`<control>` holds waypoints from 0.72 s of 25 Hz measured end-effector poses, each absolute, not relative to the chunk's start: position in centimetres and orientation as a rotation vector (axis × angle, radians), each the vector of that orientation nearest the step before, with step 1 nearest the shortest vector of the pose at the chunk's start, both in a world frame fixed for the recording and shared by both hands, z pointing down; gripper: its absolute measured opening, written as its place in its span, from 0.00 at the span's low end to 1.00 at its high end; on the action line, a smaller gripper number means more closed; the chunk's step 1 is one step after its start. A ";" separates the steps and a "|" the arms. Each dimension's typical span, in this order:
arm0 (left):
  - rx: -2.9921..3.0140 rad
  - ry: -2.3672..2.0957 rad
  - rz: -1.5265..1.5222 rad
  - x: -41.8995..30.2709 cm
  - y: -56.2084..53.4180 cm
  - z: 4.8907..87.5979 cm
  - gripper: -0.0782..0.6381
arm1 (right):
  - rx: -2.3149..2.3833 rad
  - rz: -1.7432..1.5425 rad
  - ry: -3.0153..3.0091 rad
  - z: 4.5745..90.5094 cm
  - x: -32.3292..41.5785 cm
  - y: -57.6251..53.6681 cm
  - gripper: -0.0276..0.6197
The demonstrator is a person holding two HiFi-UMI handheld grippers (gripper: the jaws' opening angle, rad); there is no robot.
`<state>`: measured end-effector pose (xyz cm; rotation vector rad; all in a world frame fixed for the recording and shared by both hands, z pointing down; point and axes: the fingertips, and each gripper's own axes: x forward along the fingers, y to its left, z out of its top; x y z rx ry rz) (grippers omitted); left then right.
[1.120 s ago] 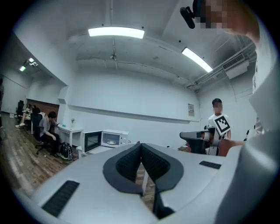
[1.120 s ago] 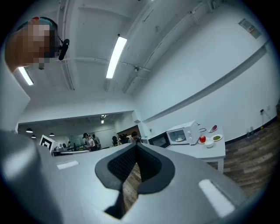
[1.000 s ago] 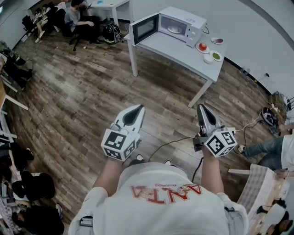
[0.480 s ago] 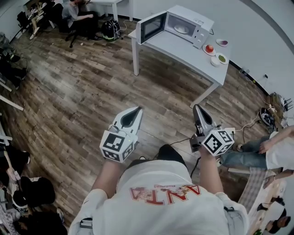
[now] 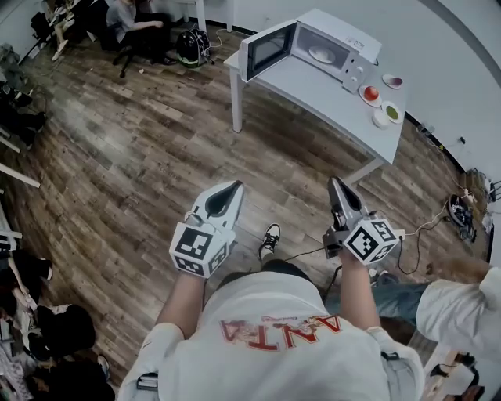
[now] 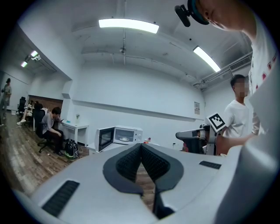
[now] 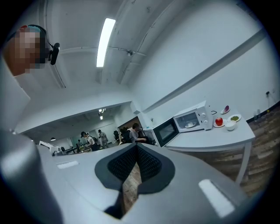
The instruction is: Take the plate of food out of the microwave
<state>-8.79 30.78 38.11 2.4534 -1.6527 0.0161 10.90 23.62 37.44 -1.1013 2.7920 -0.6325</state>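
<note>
the person stands on the wood floor (image 5: 141, 157), well apart from the desk (image 5: 313, 90), with a gripper in each hand held out in front. left gripper (image 5: 232, 188): jaws closed, pads meeting at the tips, nothing between them. right gripper (image 5: 337, 186): jaws closed too, tips together, empty. both point roughly toward the desk, side by side, apart from each other. each carries its marker cube near the hand.

microwave (image 5: 329, 48) stands at the left end of the desk, against the back edge. its door (image 5: 270, 49) is open, swung out at the desk's left edge. the plate of food (image 5: 322, 54) is inside the microwave, on the cavity floor, pale and round. what is on it is too small to tell. both grippers are well apart from it.

to the right of the microwave, near the desk's back right corner, sits a cluster of small dishes: a plate with a red round thing (image 5: 371, 93), a white bowl (image 5: 380, 119), a bowl with something green (image 5: 392, 113), a dish with something dark purple (image 5: 393, 81).

off the desk: a seated person (image 5: 133, 17) and a dark backpack (image 5: 190, 47) beyond the desk's left end, a black cable (image 5: 301, 252) on the floor by the right gripper, another person (image 5: 458, 305) at the right edge of the head view.
</note>
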 end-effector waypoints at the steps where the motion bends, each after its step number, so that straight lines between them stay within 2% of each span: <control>1: 2.452 -1.656 0.025 -8.8 29.8 38.1 0.12 | -1.091 -0.635 2.790 37.4 10.7 22.4 0.05; 9: 2.464 -1.663 0.071 -7.8 18.9 36.9 0.12 | -1.051 -0.696 2.730 37.5 11.1 11.4 0.05; 18: 2.500 -1.615 0.078 -3.8 4.9 36.3 0.12 | -1.099 -0.765 2.671 39.3 16.1 -0.9 0.05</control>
